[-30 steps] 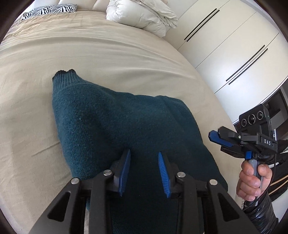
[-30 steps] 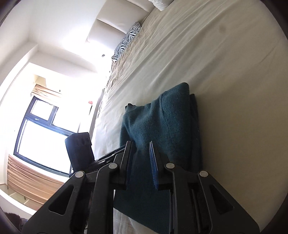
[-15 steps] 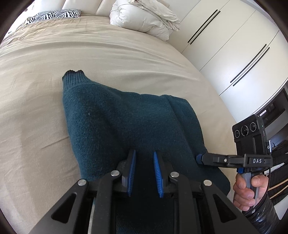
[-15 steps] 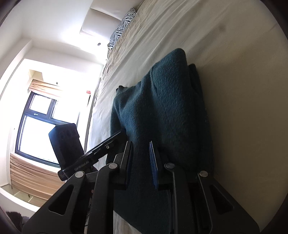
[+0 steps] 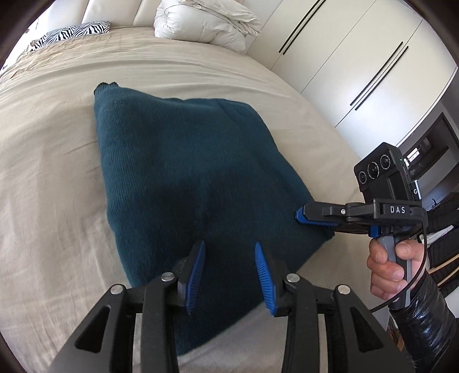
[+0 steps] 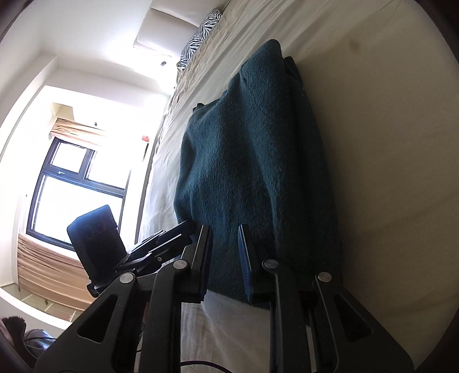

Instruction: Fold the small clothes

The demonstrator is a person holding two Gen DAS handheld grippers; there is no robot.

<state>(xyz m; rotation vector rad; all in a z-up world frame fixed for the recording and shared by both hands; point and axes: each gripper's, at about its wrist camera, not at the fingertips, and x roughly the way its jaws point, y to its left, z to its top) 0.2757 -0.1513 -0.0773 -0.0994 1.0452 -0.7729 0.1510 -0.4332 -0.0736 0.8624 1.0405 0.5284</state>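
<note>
Our left claw gapes above the soft, floppy sweater; the right claw looks parted at its edge; we'd pinch corners.

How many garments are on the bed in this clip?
1. A single dark teal knit garment lies folded on the beige bed, near its front edge, between the left tongs and right tongs. Layers folded inside it cannot be ruled out.

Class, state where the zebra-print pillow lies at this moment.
In the left wrist view the zebra-print pillow lies at the far upper left, at the head of the bed, left of the white duvet and beyond the teal sweater.
</note>
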